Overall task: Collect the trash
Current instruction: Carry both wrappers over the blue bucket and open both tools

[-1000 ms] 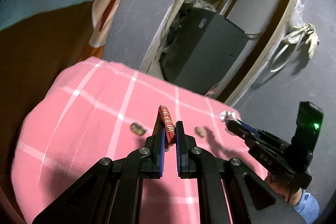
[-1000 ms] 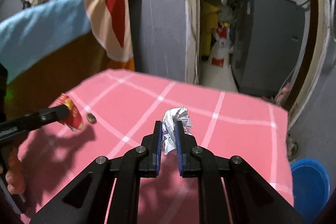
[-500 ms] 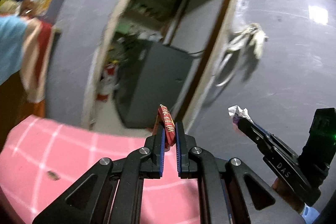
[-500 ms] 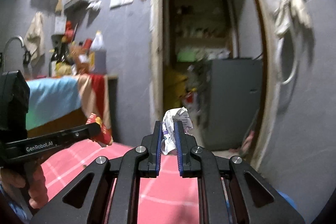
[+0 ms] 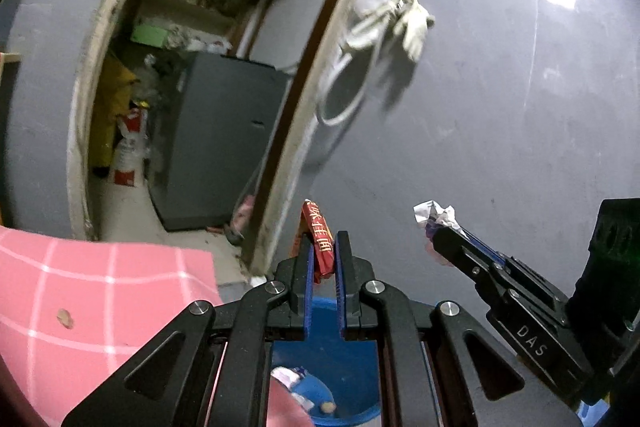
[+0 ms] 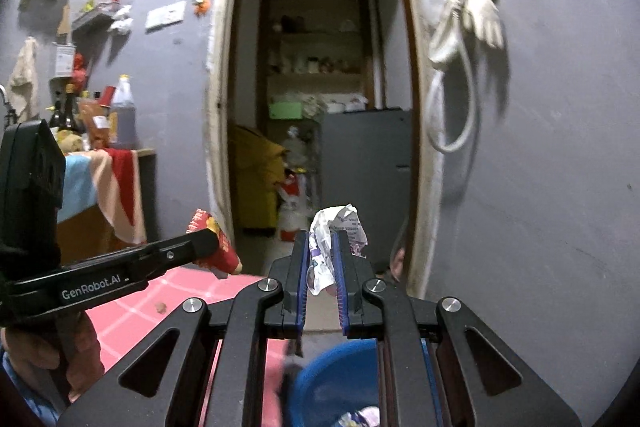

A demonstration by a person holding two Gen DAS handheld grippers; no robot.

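The left gripper [image 5: 323, 247] pinches a red wrapper [image 5: 320, 241] between its blue pads, jaws nearly together. The wrapper stands almost upright, its top with gold lettering sticking up past the fingertips and its lower end hanging just below them, inside the gap. From the right wrist view the same wrapper [image 6: 216, 247] pokes out beyond the tip of that gripper [image 6: 208, 245], which a hand [image 6: 48, 359] grips by its handle at lower left.

The right gripper [image 6: 323, 259] is clamped on a crumpled white wrapper [image 6: 334, 239] with purple print. The wad bulges up and to the right over the fingertips, and a tail of it trails down between the pads. In the left wrist view it shows as a white crumple [image 5: 434, 217] at the nose of the right gripper [image 5: 440, 233].

Below both grippers sits a blue bin [image 5: 352, 367] with a few scraps already in it; its rim [image 6: 332, 367] also shows under the right gripper. To the left lies the pink checked cloth [image 5: 100, 287] with a small brown bit [image 5: 65, 315] on it. Ahead stands a grey wall [image 5: 500, 107] and an open doorway [image 6: 316, 87].
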